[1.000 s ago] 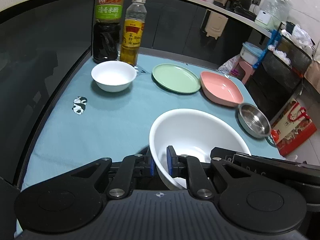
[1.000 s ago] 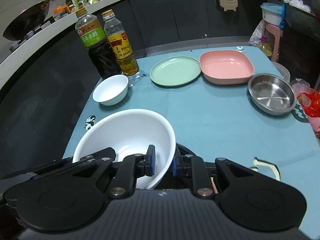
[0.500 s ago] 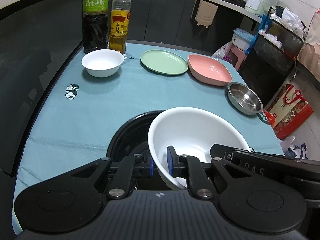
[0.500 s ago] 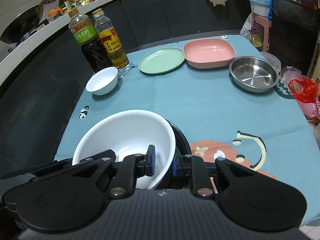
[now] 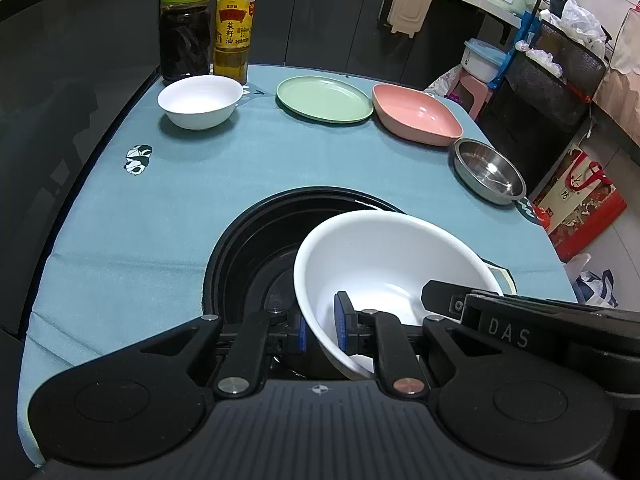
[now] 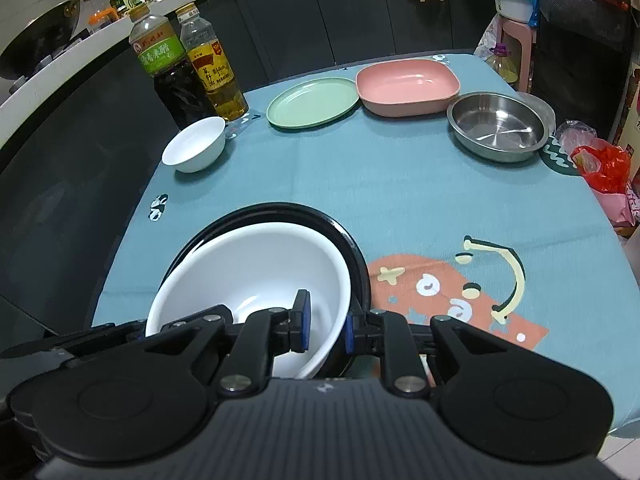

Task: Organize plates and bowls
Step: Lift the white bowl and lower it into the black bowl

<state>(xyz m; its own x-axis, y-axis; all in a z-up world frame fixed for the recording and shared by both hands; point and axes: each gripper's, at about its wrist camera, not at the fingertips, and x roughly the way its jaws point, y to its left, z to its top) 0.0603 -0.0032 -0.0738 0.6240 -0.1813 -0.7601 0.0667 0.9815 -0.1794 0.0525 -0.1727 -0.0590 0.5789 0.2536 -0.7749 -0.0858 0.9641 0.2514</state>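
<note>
Left view: a blue-clothed desk in a kitchen. The left tool pinches the big white bowl's rim, over the black bowl.

Right view: the right tool pinches the other rim. The small white bowl, green plate, pink dish and steel bowl look left to sort.

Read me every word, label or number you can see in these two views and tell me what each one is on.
"清香米醋": green label of the dark vinegar bottle.
"菜籽油": yellow label of the oil bottle; its smaller print is too small to read.
"DAS": right gripper, on its body as seen in the left wrist view.
Red gift bag on the floor: characters too blurred to read.
The plates and bowls carry no text.
</note>
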